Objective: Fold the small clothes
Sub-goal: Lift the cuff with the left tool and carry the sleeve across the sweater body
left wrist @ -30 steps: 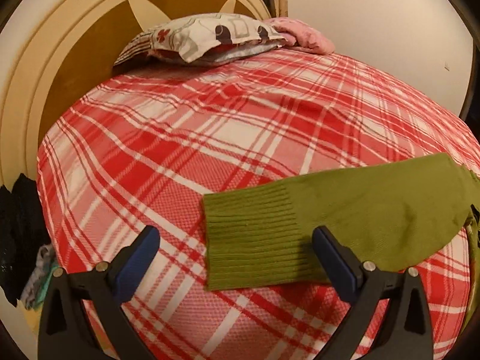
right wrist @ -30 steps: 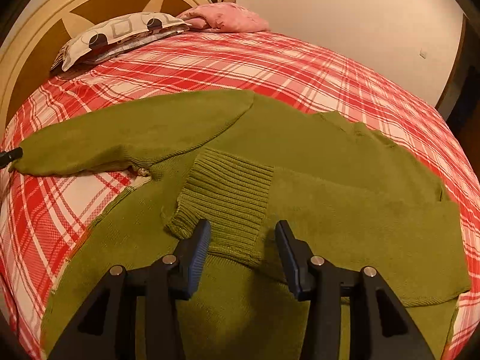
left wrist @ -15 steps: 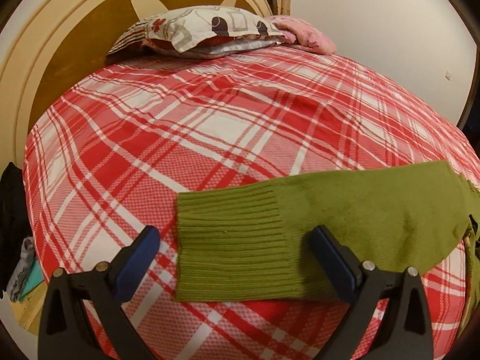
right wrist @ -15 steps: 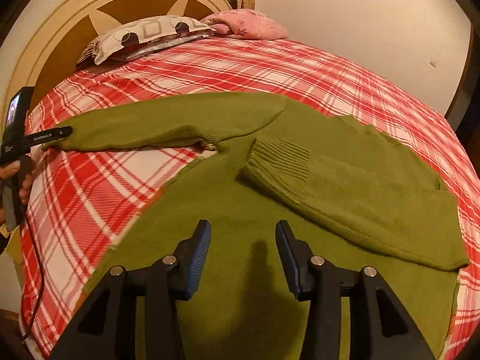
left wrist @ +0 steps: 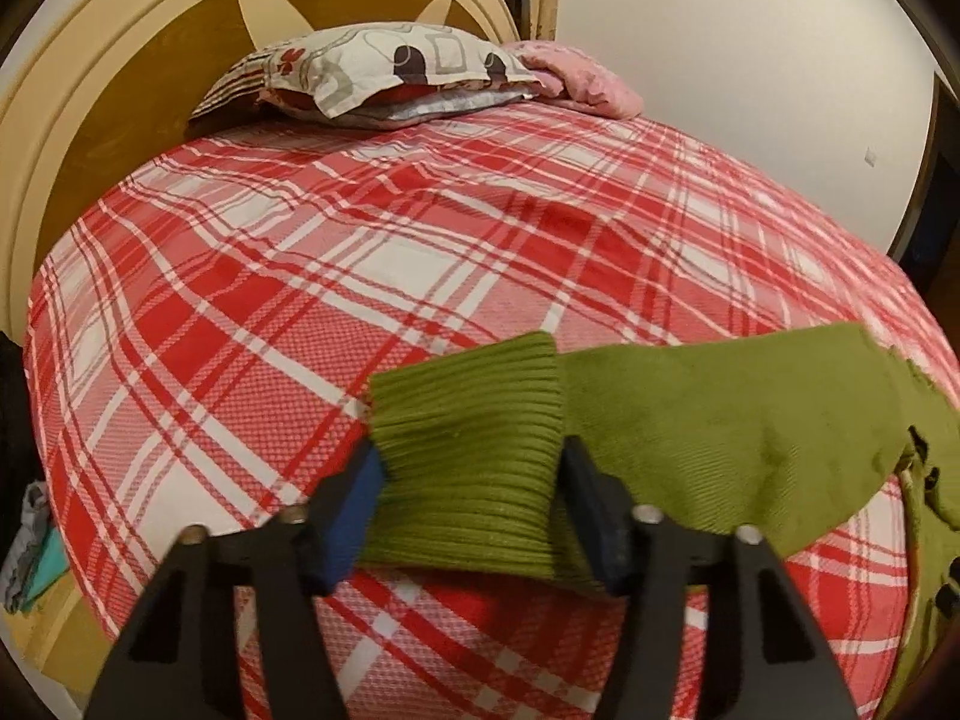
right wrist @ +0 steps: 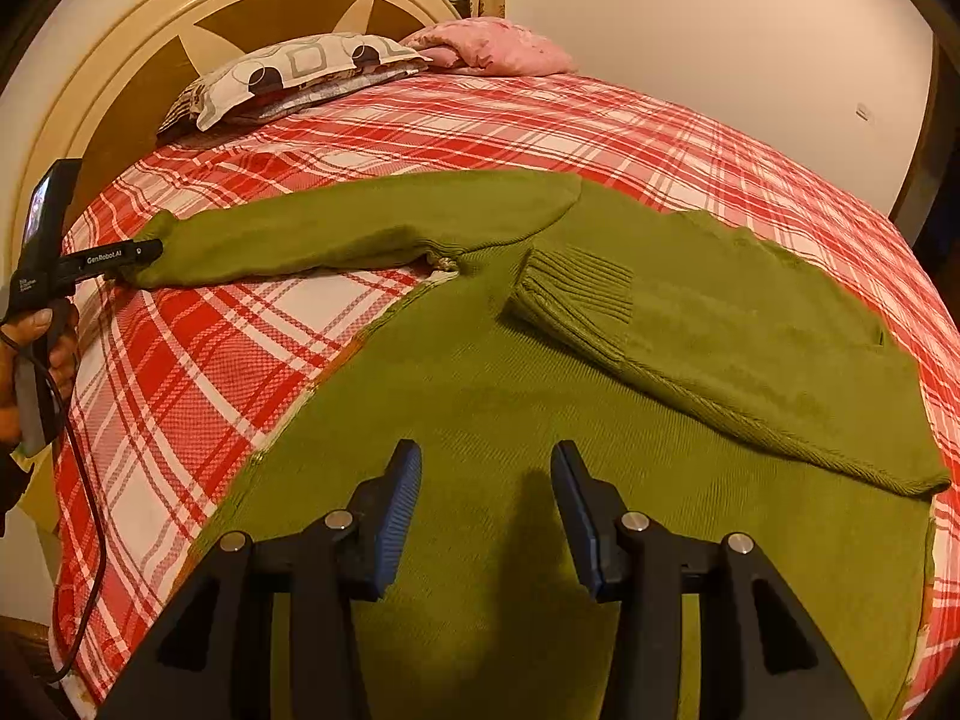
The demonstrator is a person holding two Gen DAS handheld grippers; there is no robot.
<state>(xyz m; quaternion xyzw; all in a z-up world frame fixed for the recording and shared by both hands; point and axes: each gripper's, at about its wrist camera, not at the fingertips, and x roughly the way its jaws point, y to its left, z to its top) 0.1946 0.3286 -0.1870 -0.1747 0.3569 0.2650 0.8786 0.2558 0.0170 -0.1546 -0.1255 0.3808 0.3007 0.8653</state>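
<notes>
A green knit sweater [right wrist: 480, 408] lies flat on the red plaid bed. Its right sleeve [right wrist: 720, 348] is folded across the body, ribbed cuff toward the middle. Its left sleeve [right wrist: 360, 234] stretches out to the left. My left gripper [left wrist: 468, 480] is closing on that sleeve's ribbed cuff [left wrist: 468, 420], which bunches between the fingers; it also shows in the right wrist view [right wrist: 144, 252] at the cuff end. My right gripper [right wrist: 486, 504] is open and empty, hovering over the sweater's lower body.
The red plaid bedspread [left wrist: 300, 276] covers the bed. A patterned pillow [left wrist: 372, 72] and a pink cloth [left wrist: 576, 78] lie by the cream headboard [left wrist: 120, 60]. The bed's left edge drops off beside a hand holding the left gripper [right wrist: 36, 336].
The left gripper moved onto the outstretched sleeve's cuff and its fingers narrowed around it, bunching the cuff. The right gripper released the folded sleeve and drew back over the sweater body.
</notes>
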